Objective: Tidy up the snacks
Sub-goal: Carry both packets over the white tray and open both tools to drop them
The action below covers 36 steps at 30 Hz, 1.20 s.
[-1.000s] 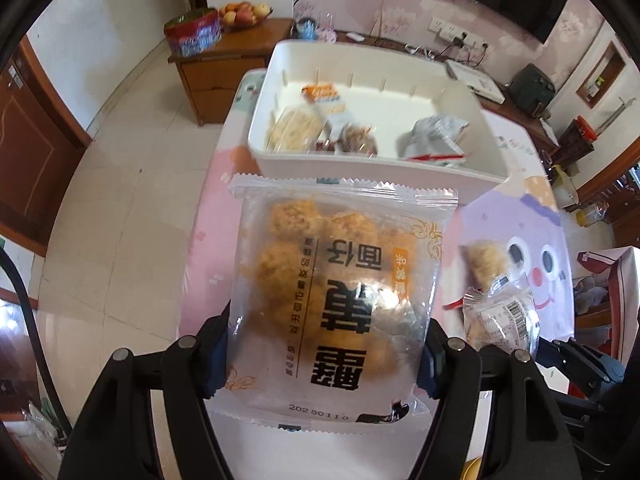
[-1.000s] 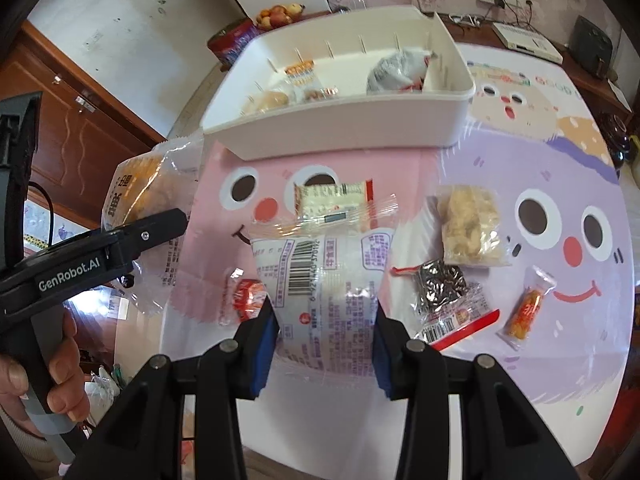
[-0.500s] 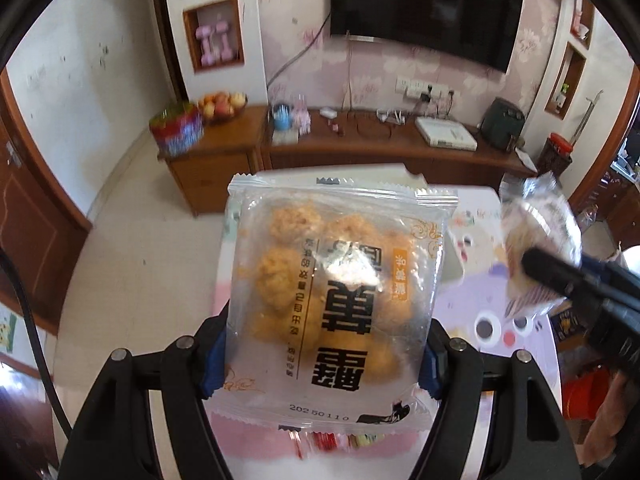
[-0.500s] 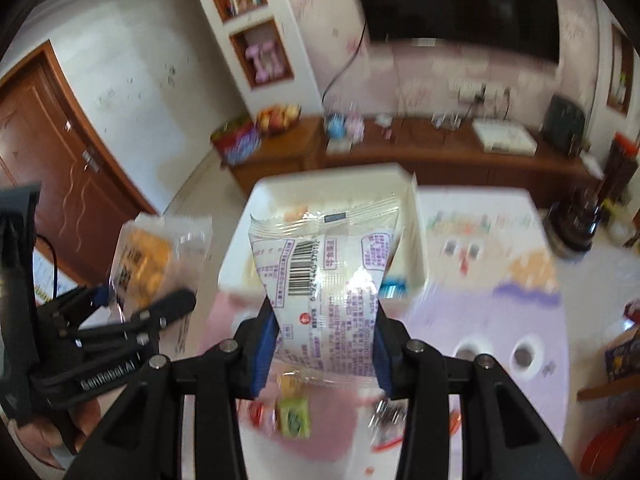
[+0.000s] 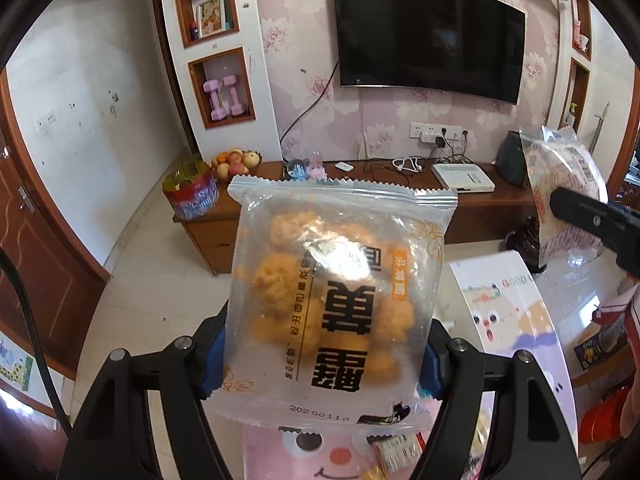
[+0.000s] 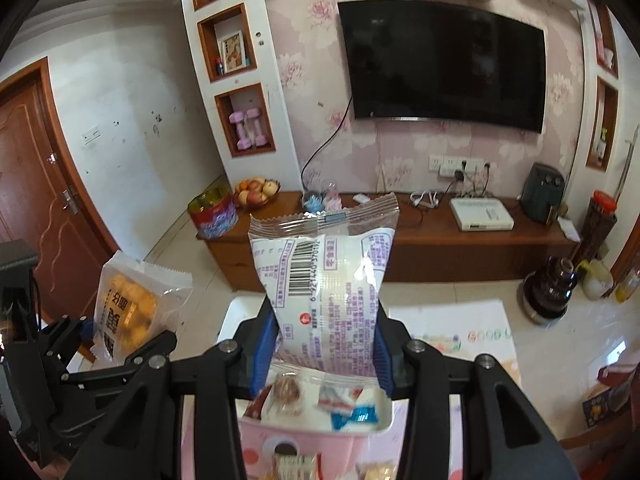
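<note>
Two snack packets are being held up in the air, one in each hand-held gripper, with the room's far wall and television [image 5: 430,36] behind them. A clear packet of orange-yellow puffs [image 5: 338,304] is being clamped at its two side edges by the blue pads of the left hand-held gripper [image 5: 322,360], whose jaws are set fairly wide around it. A white packet with a barcode and purple print [image 6: 326,292] is being pinched upright by the right hand-held gripper [image 6: 324,350], its jaws partly closed on the lower sides. Below and just beyond the right one, a white tray [image 6: 376,424] holding a few small wrapped snacks is being shown on the pink cartoon-printed surface [image 5: 516,320]. More small snacks are lying near the surface's front edge.
</note>
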Tool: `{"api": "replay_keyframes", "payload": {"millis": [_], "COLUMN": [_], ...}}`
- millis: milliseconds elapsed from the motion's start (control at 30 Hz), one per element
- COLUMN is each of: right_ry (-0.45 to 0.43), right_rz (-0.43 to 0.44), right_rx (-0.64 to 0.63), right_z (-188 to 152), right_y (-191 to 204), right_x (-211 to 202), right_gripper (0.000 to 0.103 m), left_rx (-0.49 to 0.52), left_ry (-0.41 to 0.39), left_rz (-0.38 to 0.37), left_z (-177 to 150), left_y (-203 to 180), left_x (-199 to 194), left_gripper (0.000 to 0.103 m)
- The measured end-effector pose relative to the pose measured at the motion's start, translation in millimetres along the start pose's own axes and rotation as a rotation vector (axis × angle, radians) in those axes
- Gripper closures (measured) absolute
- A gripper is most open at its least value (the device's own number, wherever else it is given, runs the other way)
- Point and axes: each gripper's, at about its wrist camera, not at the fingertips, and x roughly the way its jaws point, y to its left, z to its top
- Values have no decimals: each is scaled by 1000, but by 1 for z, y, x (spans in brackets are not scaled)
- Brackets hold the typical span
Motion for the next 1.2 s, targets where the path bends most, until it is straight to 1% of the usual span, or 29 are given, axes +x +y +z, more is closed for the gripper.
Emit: {"api": "replay_keyframes", "payload": {"millis": [167, 267, 467, 733, 833, 900, 967, 1200], "right_ry": [-3, 11, 84, 209, 265, 302, 322, 321], "right_rz": [-17, -22, -21, -4, 1, 1, -2, 3], "right_rx": [8, 15, 34, 43, 40, 42, 45, 39], "right_z": [23, 28, 19, -6, -13, -16, -19, -20], "right_y": [0, 0, -4, 0, 2, 3, 4, 9], "right_x": [24, 41, 78, 125, 144, 155, 161, 160], "right_gripper": [61, 61, 60, 60, 59, 58, 56, 54], "left_rx": [1, -1, -7, 8, 11, 14, 19, 13], "left_ry": [-3, 5, 52, 143, 167, 175, 182, 184], "left_rz": [9, 14, 9, 8, -2, 0, -6, -6], "left_z": [19, 25, 20, 10, 11, 10, 10, 7], "left_y": [-1, -3, -3, -7, -8, -8, -7, -4], "left_x": [24, 42, 79, 128, 144, 152, 157, 157], "left_gripper": [30, 30, 30, 30, 22, 18, 14, 13]}}
